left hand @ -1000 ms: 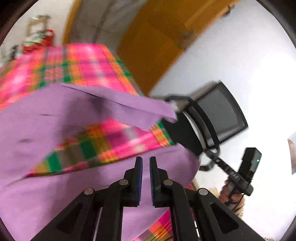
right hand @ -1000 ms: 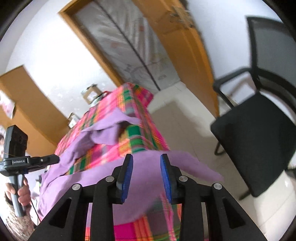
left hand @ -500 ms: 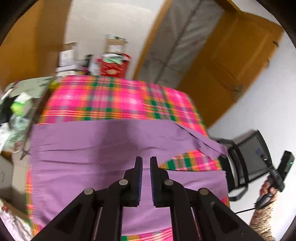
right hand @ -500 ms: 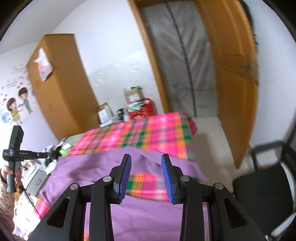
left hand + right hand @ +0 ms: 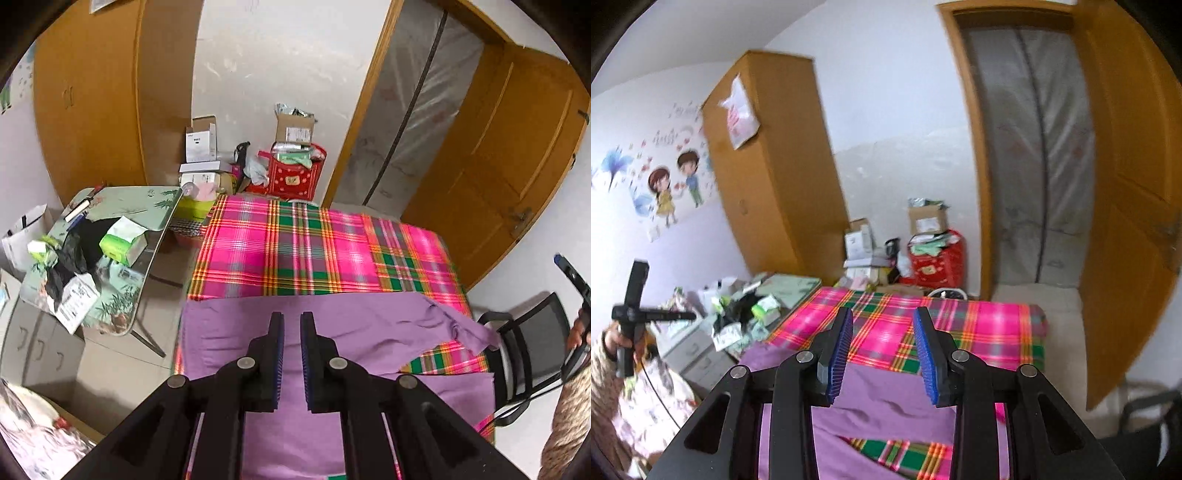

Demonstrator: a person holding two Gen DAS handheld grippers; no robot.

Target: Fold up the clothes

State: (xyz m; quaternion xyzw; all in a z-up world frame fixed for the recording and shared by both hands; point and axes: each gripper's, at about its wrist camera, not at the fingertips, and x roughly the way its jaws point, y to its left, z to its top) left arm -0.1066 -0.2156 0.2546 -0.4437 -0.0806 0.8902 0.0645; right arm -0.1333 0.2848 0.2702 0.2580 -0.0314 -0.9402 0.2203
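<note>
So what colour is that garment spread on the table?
Plain purple garment, on a pink-and-green plaid tablecloth; clearest in the left wrist view.

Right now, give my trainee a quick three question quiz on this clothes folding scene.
1. True or false: the purple garment lies on the plaid tablecloth.
2. Which gripper has the wider gap between its fingers? A) left gripper B) right gripper
3. Fill in: neither gripper is gripping any ____.

Key
1. True. The garment is spread over the near part of the cloth, with a flap folded across near the black chair.
2. B. The right jaws stand well apart; the left jaws are close together, with a narrow gap and nothing between them.
3. Cloth. Both grippers hang above the garment with nothing between their fingers.
</note>
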